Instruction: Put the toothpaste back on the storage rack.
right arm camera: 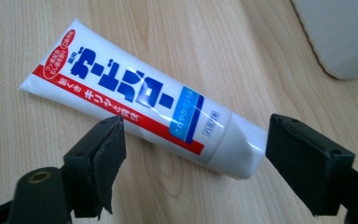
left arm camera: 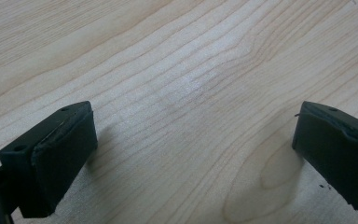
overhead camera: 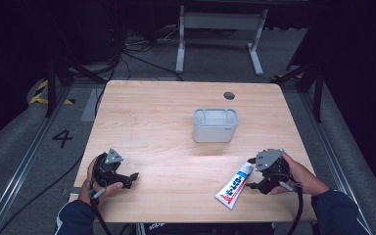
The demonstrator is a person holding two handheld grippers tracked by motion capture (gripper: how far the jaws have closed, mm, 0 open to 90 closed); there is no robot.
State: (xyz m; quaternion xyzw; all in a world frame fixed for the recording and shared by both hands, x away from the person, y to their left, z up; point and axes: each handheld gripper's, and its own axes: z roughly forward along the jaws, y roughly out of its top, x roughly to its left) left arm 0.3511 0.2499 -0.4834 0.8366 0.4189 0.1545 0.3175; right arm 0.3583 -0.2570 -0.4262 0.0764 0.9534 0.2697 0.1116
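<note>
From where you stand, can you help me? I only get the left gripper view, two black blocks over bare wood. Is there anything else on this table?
Observer: Yes. A white toothpaste tube lies flat near the table's front right, by the right gripper.
Operator: Is that gripper holding it?
Observer: No. In the right gripper view its jaws stand open, one on each side of the tube's cap end, not touching it.
Operator: Anything else out there?
Observer: A grey bin stands upright near the middle of the table, beyond both grippers.
Operator: And where is my gripper?
Observer: The left gripper sits at the front left, open over bare wood, away from tube and bin.
</note>
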